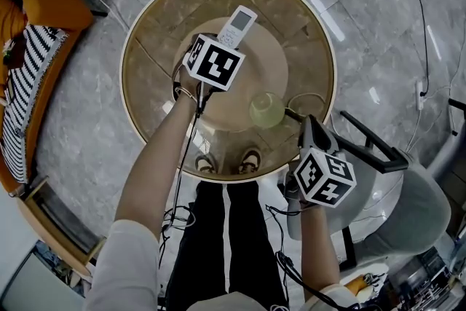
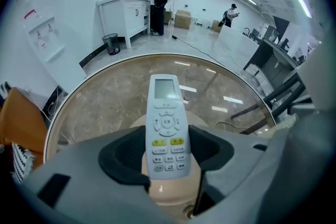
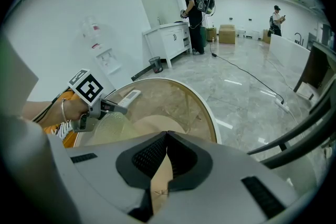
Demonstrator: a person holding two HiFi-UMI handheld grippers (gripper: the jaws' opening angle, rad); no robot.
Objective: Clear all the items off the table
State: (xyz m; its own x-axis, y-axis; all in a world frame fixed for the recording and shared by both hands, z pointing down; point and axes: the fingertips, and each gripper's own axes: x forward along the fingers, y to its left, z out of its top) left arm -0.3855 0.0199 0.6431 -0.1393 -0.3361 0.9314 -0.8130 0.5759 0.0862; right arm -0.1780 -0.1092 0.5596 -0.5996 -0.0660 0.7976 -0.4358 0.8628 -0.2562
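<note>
A white remote control lies on the round glass table, keypad up, pointing to the far side. My left gripper has its dark pads against both sides of the remote's near end. A pale green translucent cup stands near the table's middle, to the right of the left gripper. My right gripper hovers at the table's near right edge, its jaws together with nothing between them. It is apart from the cup.
A grey chair with a black frame stands at the right, close to my right hand. An orange seat with a striped cushion is at the left. Cables trail over the marble floor. A white cabinet and people stand far off.
</note>
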